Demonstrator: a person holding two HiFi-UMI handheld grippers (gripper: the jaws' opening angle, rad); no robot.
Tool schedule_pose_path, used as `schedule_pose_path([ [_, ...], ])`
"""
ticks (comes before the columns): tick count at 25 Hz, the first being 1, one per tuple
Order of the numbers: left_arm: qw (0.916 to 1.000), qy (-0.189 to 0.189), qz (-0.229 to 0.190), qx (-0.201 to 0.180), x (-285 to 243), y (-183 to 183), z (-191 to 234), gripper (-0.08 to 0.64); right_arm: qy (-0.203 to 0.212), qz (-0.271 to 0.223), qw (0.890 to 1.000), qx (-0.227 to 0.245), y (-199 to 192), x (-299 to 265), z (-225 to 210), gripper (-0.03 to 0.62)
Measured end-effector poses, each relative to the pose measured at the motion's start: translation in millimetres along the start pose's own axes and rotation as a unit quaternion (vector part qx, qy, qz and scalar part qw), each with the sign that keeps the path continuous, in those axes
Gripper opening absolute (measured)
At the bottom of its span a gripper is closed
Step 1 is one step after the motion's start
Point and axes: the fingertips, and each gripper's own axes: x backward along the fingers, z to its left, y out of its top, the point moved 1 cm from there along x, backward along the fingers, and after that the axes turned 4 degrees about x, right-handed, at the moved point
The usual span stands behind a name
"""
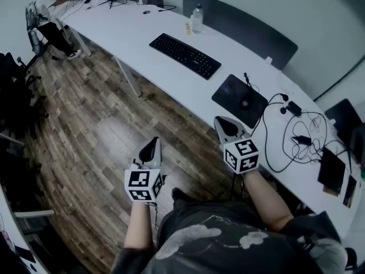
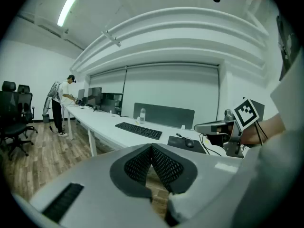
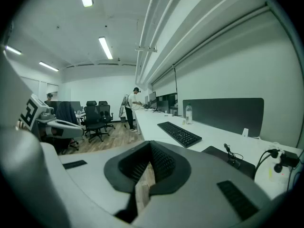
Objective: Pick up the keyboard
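A black keyboard (image 1: pixel 185 55) lies on the long white desk (image 1: pixel 142 53), far ahead of both grippers; it also shows in the left gripper view as the keyboard (image 2: pixel 138 130) and in the right gripper view as the keyboard (image 3: pixel 179 133). My left gripper (image 1: pixel 151 145) hangs over the wooden floor, shut and empty. My right gripper (image 1: pixel 226 124) sits at the desk's near edge beside a dark mouse pad (image 1: pixel 239 100), also shut with nothing in it. In each gripper view the jaws meet at the tips: left gripper (image 2: pixel 152 148), right gripper (image 3: pixel 151 146).
A mouse (image 1: pixel 245 103) rests on the pad. A water bottle (image 1: pixel 197 19) stands behind the keyboard. Tangled cables (image 1: pixel 296 136) and small devices lie at the desk's right. A person (image 1: pixel 50 16) stands at the far left end. Office chairs (image 3: pixel 95 118) stand across the floor.
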Motion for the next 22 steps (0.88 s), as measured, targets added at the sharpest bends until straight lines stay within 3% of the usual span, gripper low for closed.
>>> schedule_pose_path([
  [10,0.9995,0.025,-0.001,0.020,16.6,-2.3,-3.4,0.002,0.026,0.005,1.000,-0.007,-10.4,-1.9,9.5,-0.002],
  [18,0.9988,0.031,0.010,0.036,31.0,-16.9,36.0,0.002,0.023,0.013,0.999,-0.021,-11.0,-25.0,35.2,-0.002],
  [22,0.9981,0.017,0.020,0.056,36.2,-22.4,59.4,0.002,0.041,0.006,0.999,-0.032,-10.0,-41.2,57.4,-0.002],
])
